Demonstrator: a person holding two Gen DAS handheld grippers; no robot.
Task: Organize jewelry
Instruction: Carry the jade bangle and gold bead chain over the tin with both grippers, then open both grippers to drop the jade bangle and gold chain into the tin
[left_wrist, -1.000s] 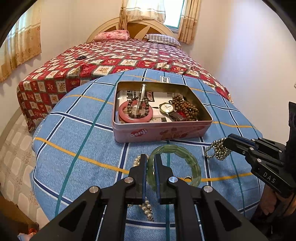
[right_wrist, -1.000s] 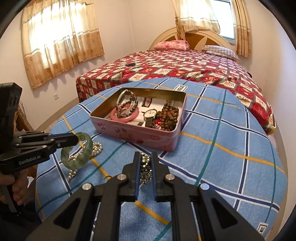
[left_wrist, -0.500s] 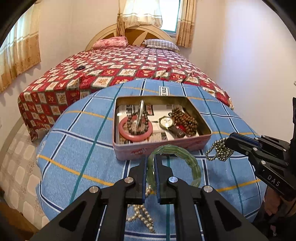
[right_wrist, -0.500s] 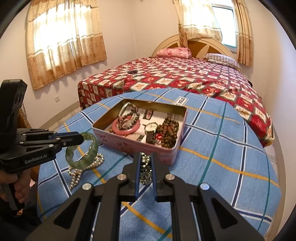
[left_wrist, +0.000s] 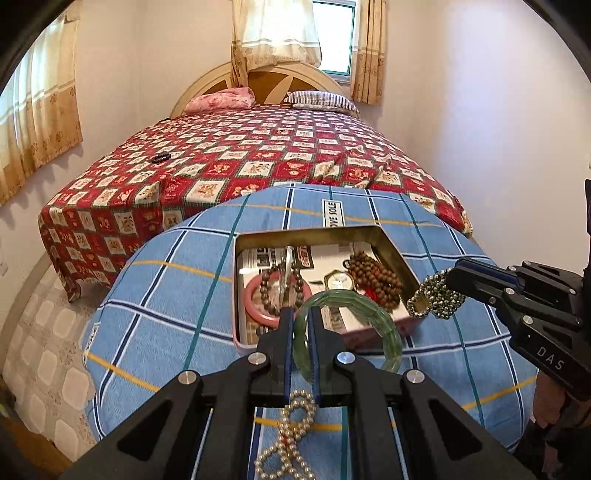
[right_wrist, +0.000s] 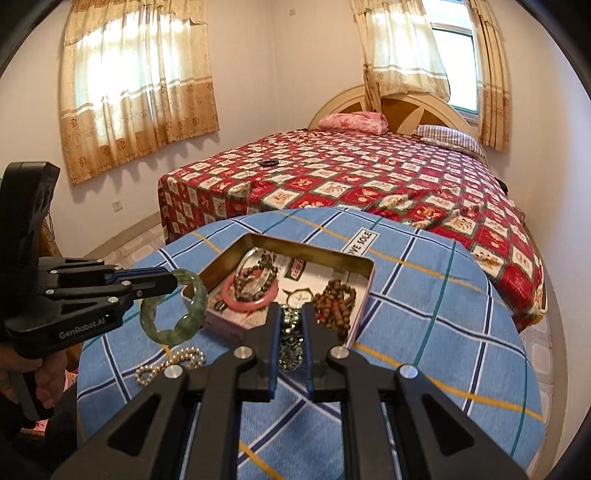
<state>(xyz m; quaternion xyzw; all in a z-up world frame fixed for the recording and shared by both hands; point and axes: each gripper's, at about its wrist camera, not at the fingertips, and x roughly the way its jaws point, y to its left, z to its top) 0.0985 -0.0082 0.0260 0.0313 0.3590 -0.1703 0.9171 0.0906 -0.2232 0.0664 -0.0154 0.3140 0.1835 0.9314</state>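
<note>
Left gripper (left_wrist: 300, 321) jaws clench the bangle (left_wrist: 369, 314); right gripper (right_wrist: 291, 321) jaws clench the beads (right_wrist: 290, 343). Released early, either could miss the tin (left_wrist: 258, 341).

Right tongs (right_wrist: 291, 314) clamping metallic bead bracelet (right_wrist: 291, 341), left tongs (right_wrist: 173, 282) gripping green bangle (right_wrist: 175, 308), above open tin (right_wrist: 354, 317)

I'm holding a green bangle (left_wrist: 373, 314) and metallic beads (left_wrist: 436, 295) over the tin (left_wrist: 255, 341); pearls (left_wrist: 291, 439) are lying on the bench.
</note>
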